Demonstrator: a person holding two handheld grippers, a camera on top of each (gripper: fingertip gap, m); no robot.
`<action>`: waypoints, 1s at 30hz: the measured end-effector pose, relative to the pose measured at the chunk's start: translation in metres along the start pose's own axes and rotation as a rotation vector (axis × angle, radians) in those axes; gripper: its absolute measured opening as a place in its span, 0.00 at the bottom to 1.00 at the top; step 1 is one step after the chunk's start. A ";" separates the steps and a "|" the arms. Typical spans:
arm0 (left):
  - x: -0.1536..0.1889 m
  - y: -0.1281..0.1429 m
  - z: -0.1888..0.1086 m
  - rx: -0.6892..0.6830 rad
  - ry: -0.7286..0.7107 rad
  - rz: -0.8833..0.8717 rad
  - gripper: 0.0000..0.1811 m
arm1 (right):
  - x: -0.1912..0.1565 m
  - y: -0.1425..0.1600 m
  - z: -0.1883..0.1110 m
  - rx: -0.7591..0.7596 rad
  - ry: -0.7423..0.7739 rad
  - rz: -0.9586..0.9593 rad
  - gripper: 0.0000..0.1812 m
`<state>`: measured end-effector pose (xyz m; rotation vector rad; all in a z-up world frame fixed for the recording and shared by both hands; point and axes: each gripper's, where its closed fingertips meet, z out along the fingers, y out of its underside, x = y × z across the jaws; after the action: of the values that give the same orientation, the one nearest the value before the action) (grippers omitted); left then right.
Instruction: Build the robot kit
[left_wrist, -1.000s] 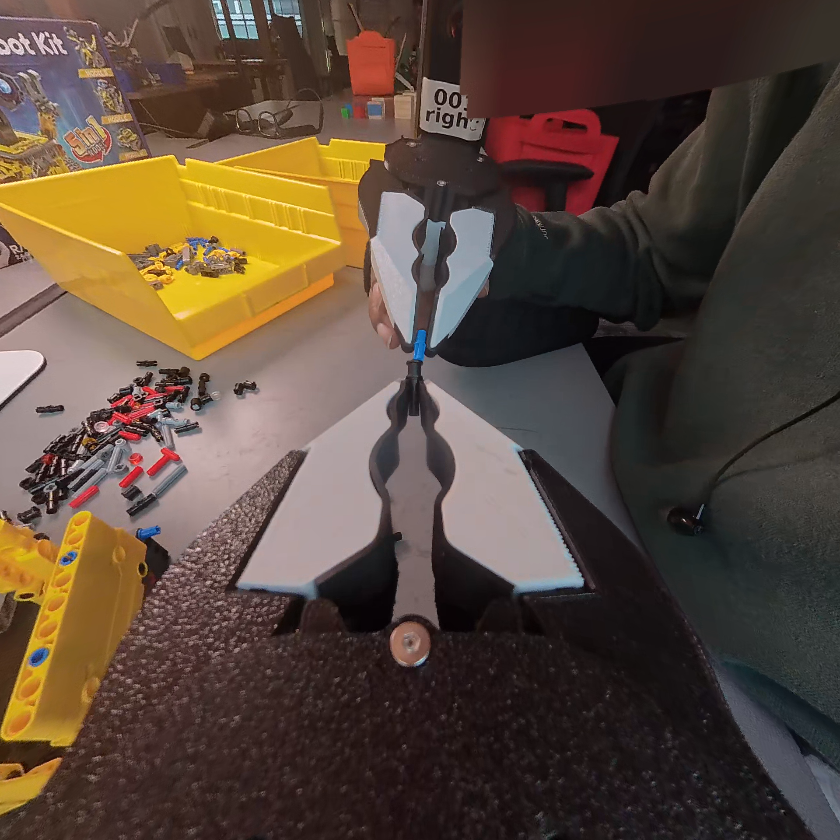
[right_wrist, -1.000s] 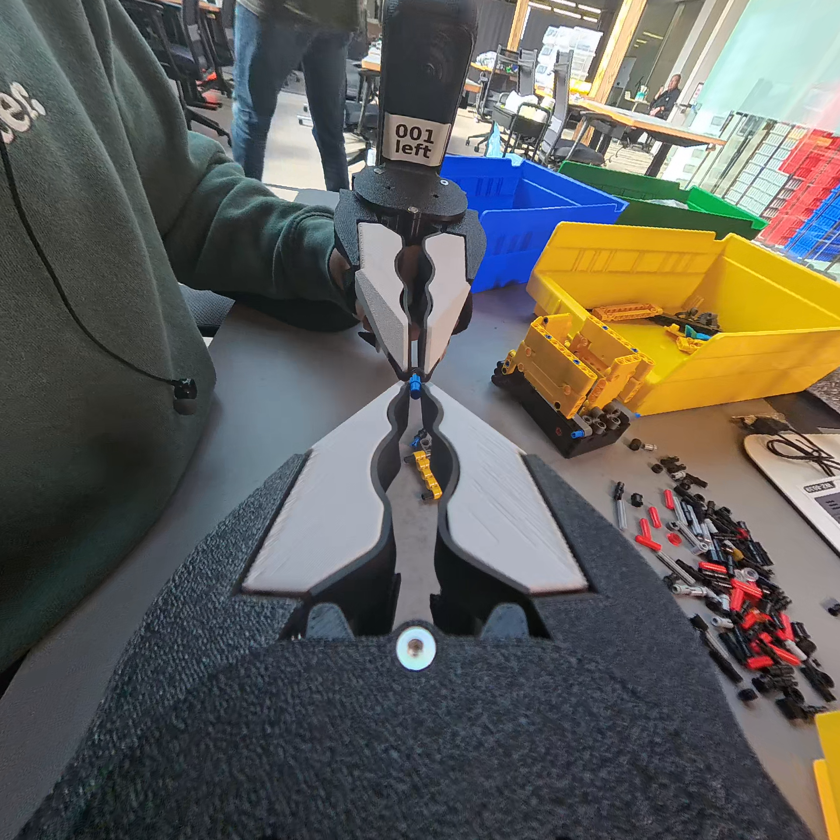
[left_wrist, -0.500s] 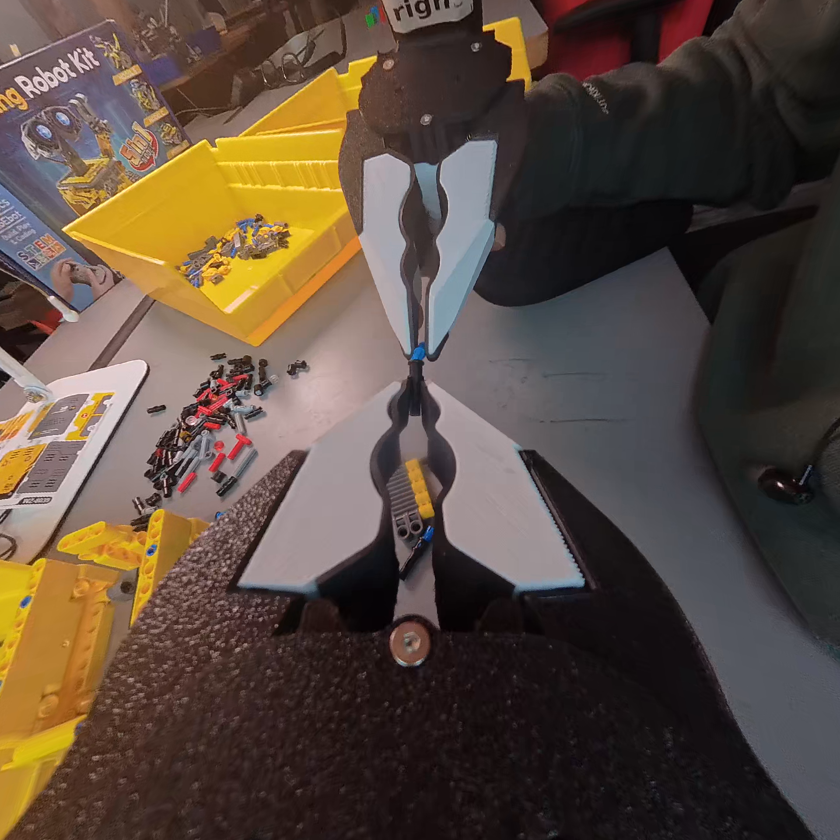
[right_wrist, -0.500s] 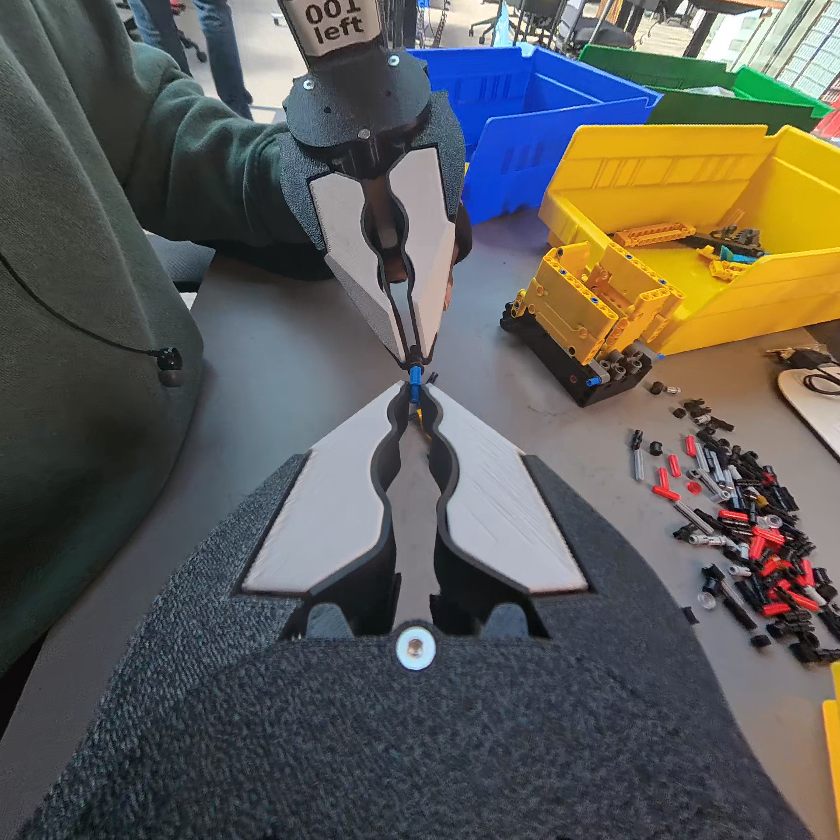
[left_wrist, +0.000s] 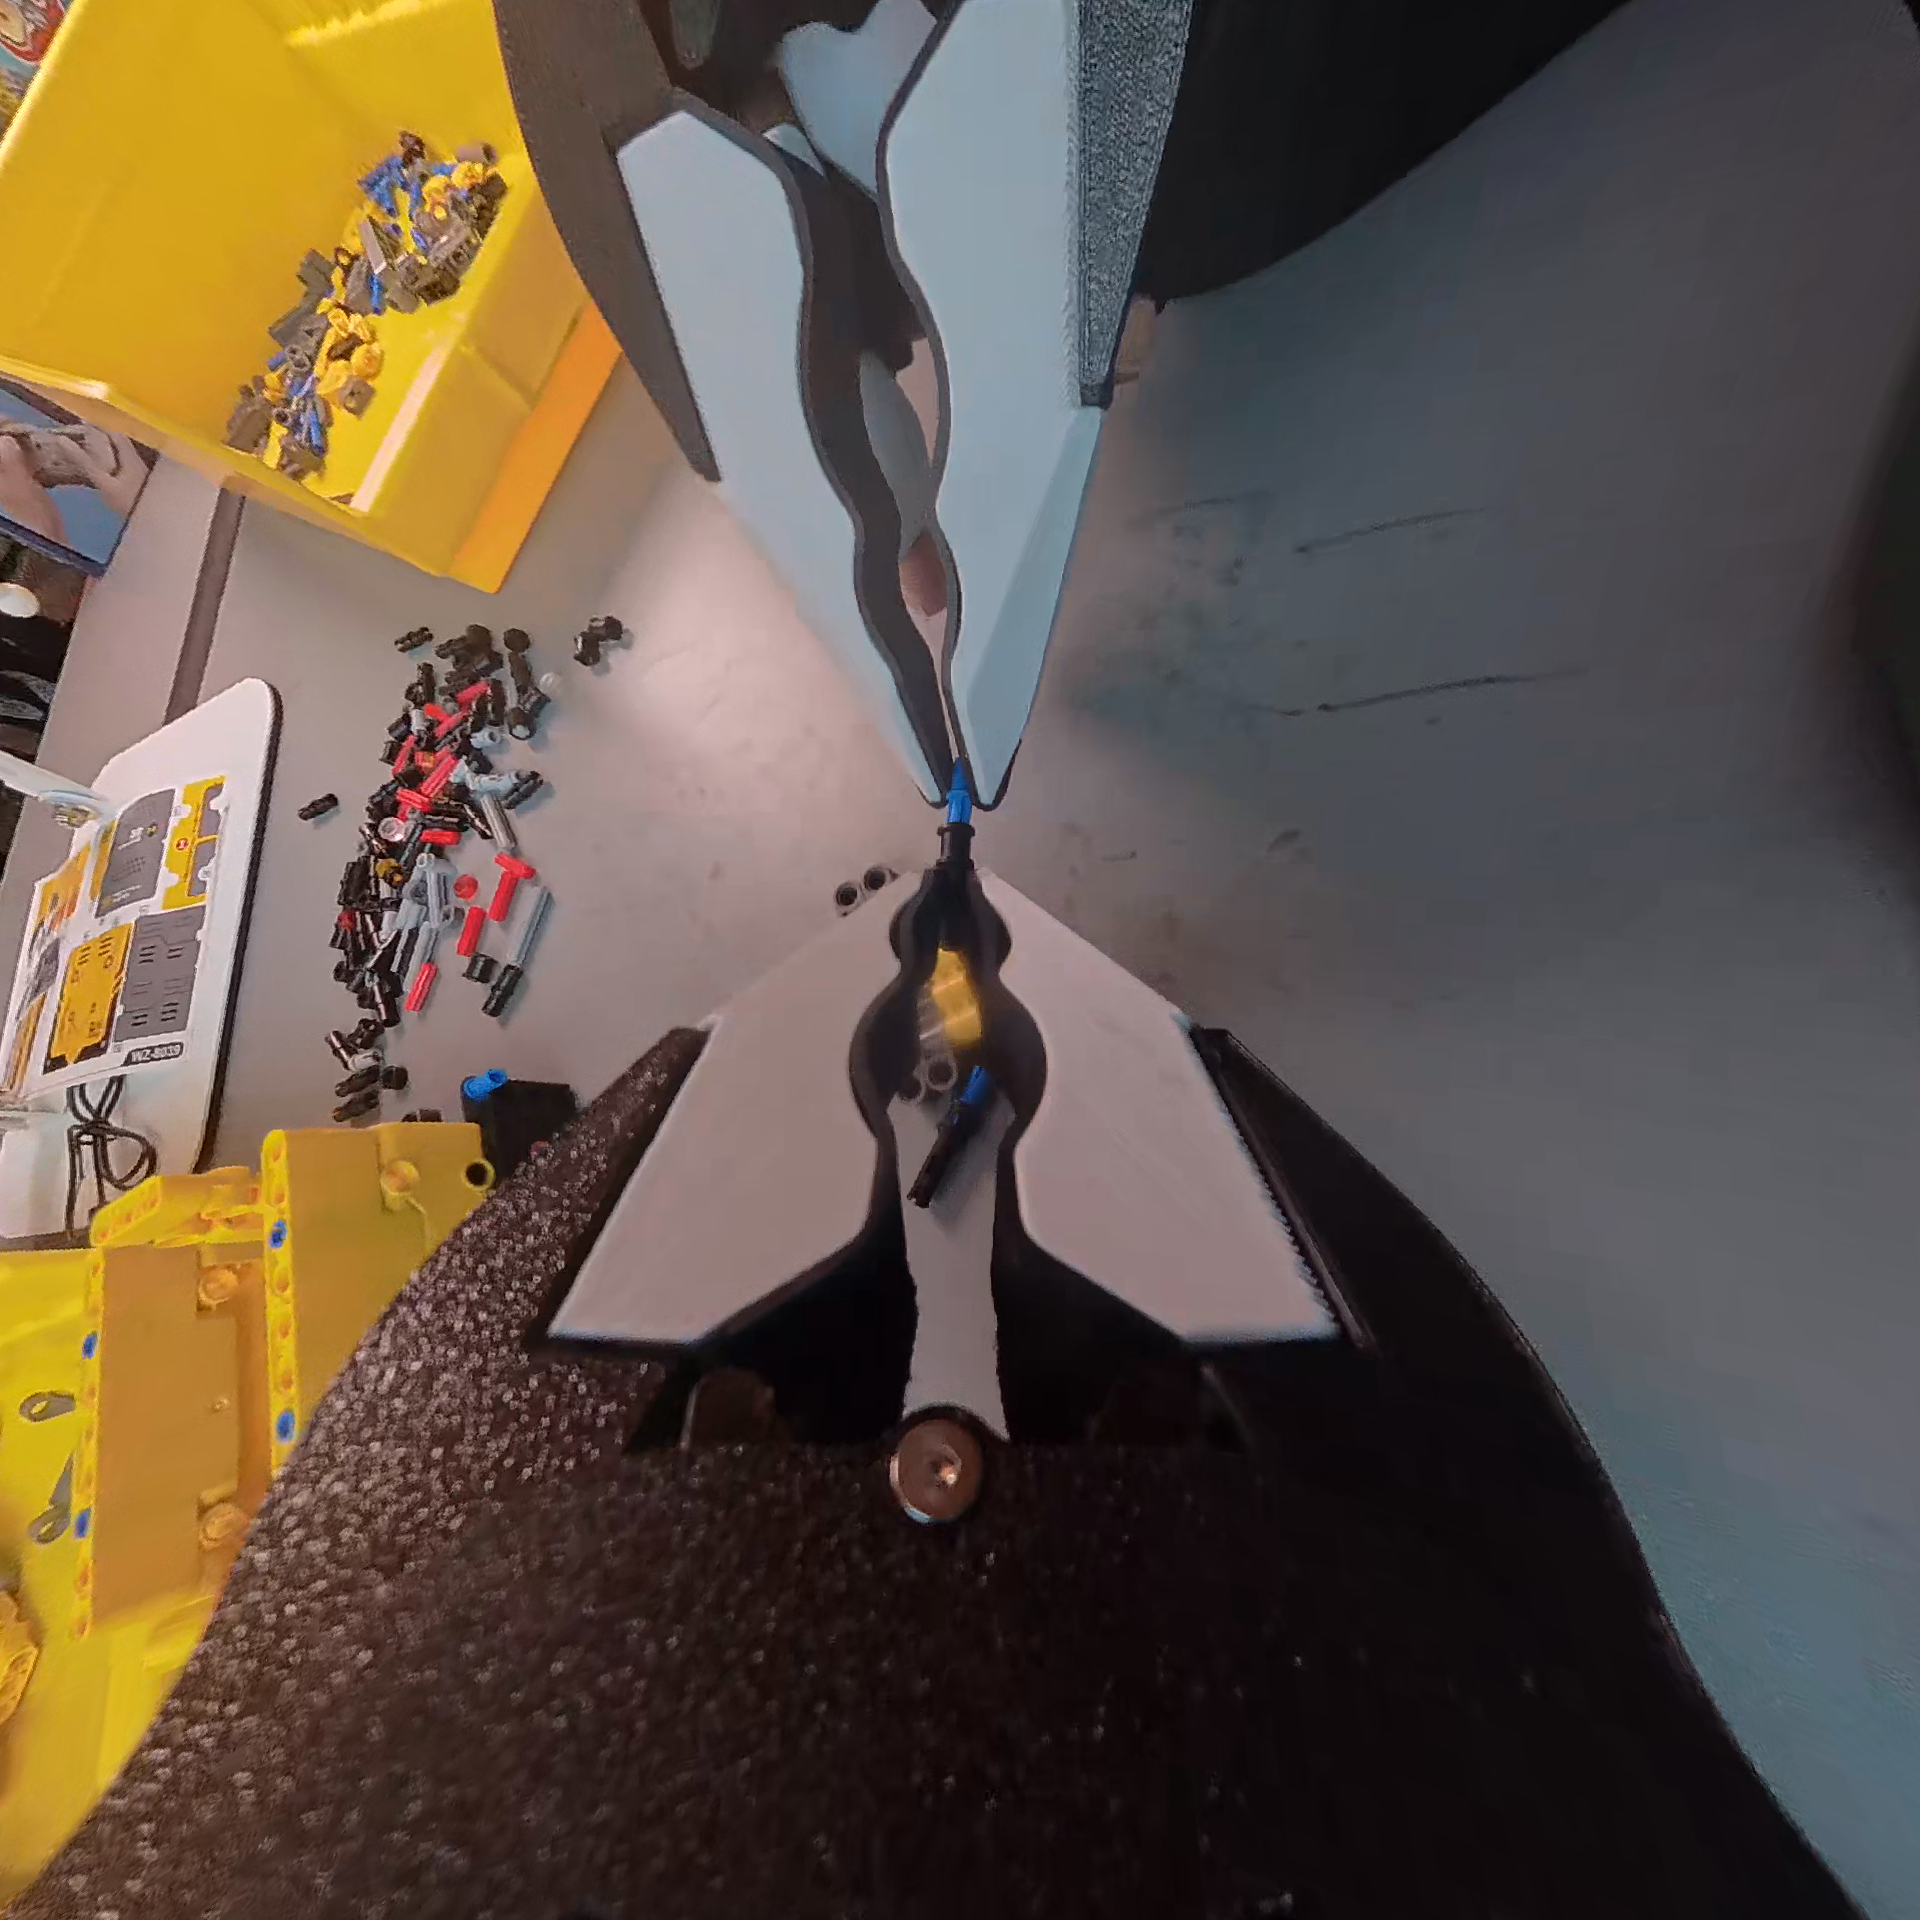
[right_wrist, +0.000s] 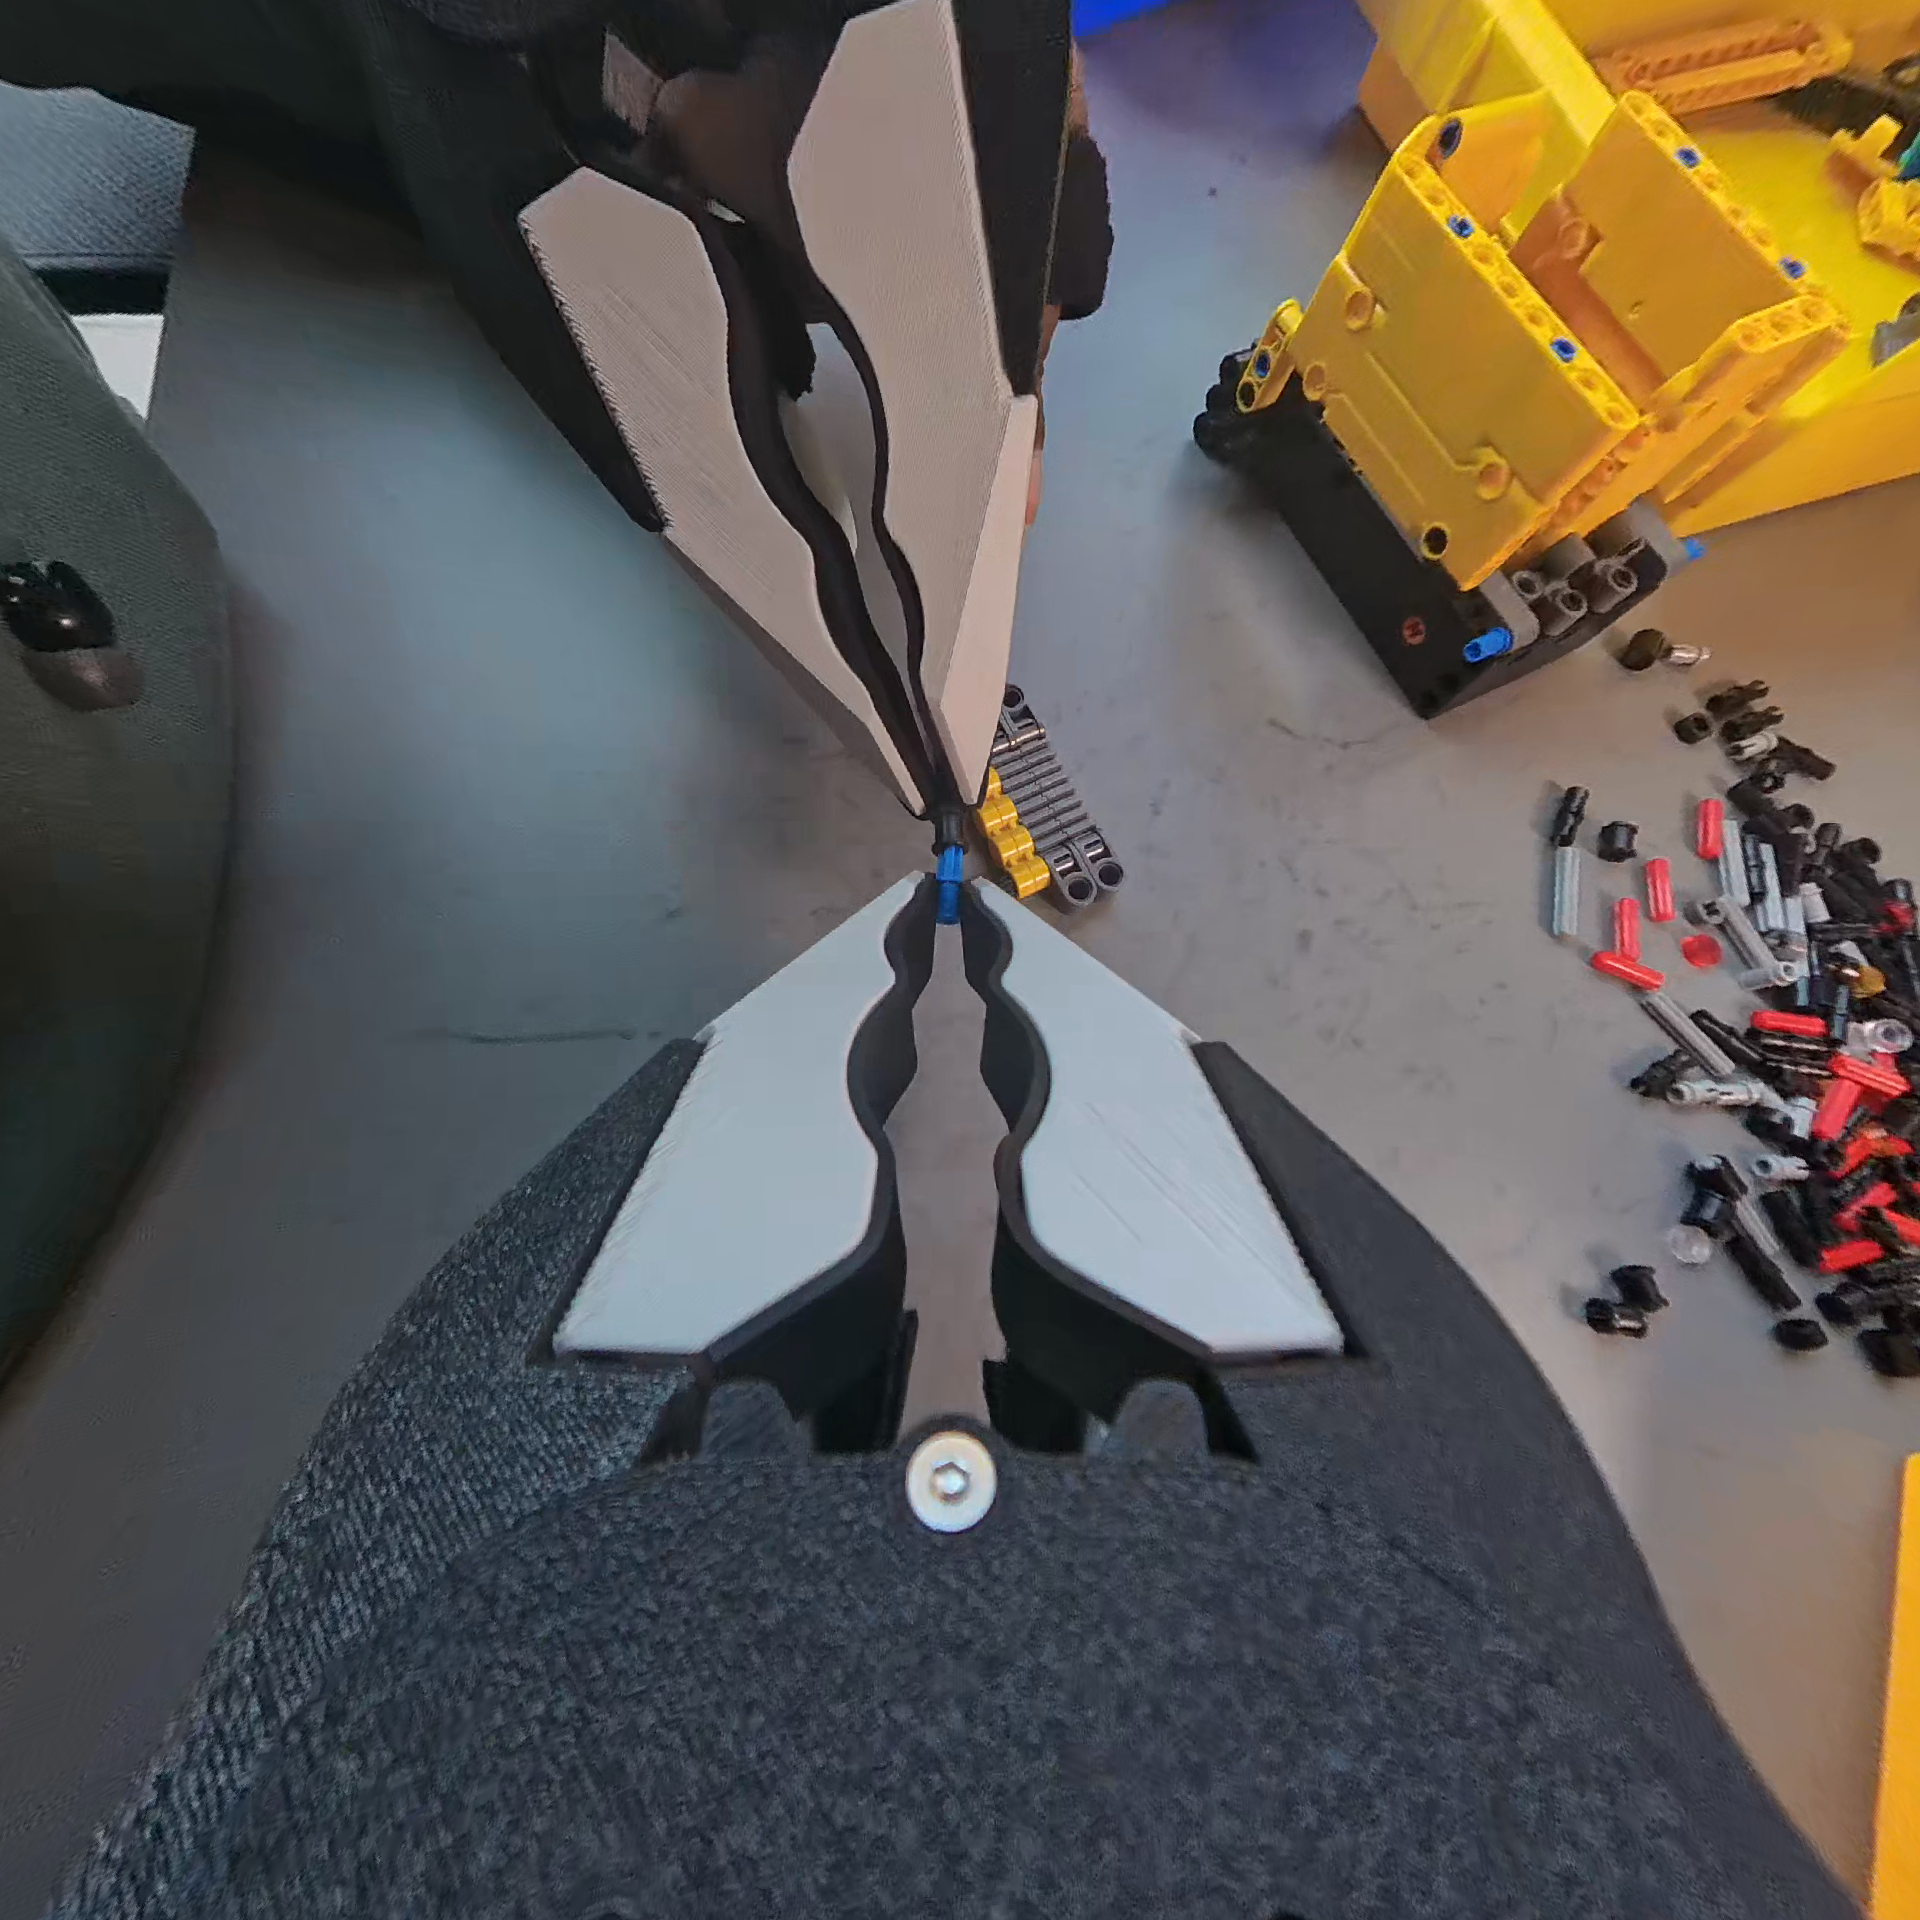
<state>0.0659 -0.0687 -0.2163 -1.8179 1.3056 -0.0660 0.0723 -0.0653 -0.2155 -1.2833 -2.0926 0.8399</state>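
Both grippers meet tip to tip above the grey scuffed table (left_wrist: 1455, 727), each with pale flat wedge-shaped fingers edged in black wavy rubber and a rough black foam body. Left gripper (left_wrist: 948, 885) has its jaws pinched nearly together on the black end of a thin pin (left_wrist: 954, 821). Right gripper (right_wrist: 943, 896) is likewise closed down to a sliver, clamping the blue end of the same pin (right_wrist: 945, 862). The pin hangs in the air between the two tips, half blue, half black, small ridged plastic.

On the table right under the tips lies a short grey and yellow beam stack (right_wrist: 1039, 821), studless with round holes. A loose pile of black, red and grey pins (right_wrist: 1808, 1039) is scattered off to one side. Near it stands a blocky yellow model on a black base (right_wrist: 1475, 395). A yellow glossy bin (left_wrist: 208, 208) holds mixed small parts. A white instruction sheet (left_wrist: 135, 904) lies beside the pile.
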 end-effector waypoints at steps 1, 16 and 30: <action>0.000 0.001 0.000 0.001 0.005 -0.013 0.01 | 0.000 0.000 0.001 0.002 0.000 0.008 0.02; 0.003 -0.014 -0.007 0.160 0.128 -0.186 0.01 | -0.007 -0.012 -0.009 0.112 -0.067 0.039 0.02; -0.029 -0.039 -0.034 0.461 0.231 -0.624 0.02 | 0.016 -0.063 -0.031 0.416 0.173 -0.097 0.00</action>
<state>0.0647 -0.0638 -0.1575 -1.7679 0.7346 -0.8629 0.0522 -0.0663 -0.1471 -0.9856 -1.7149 1.0165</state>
